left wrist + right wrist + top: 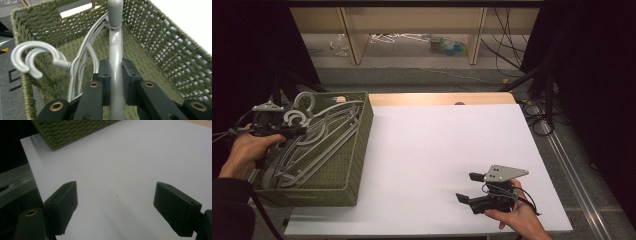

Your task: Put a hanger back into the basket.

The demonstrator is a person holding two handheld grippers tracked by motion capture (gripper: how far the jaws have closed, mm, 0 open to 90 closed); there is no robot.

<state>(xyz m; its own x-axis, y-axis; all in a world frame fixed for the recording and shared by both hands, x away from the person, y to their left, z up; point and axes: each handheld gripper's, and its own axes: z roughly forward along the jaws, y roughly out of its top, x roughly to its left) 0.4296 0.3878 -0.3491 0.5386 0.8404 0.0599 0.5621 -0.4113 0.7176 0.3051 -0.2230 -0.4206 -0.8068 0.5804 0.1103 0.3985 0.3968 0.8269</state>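
Note:
A green woven basket (357,150) at the table's left holds several grey plastic hangers (319,140). My left gripper (287,131) is over the basket's left side, shut on the bar of one grey hanger (116,62), which runs up between its pads. Two more hanger hooks (32,58) curl to the left of that bar inside the basket (160,45). My right gripper (469,187) rests low near the table's front right edge, held by a hand. Its jaws stand wide open over bare white table (120,170), with nothing between them.
The white tabletop (442,145) stretches from the basket to the right edge. A corner of the basket (70,132) lies ahead of the right gripper. Beyond the table are wooden shelf legs, cables and clutter on the floor.

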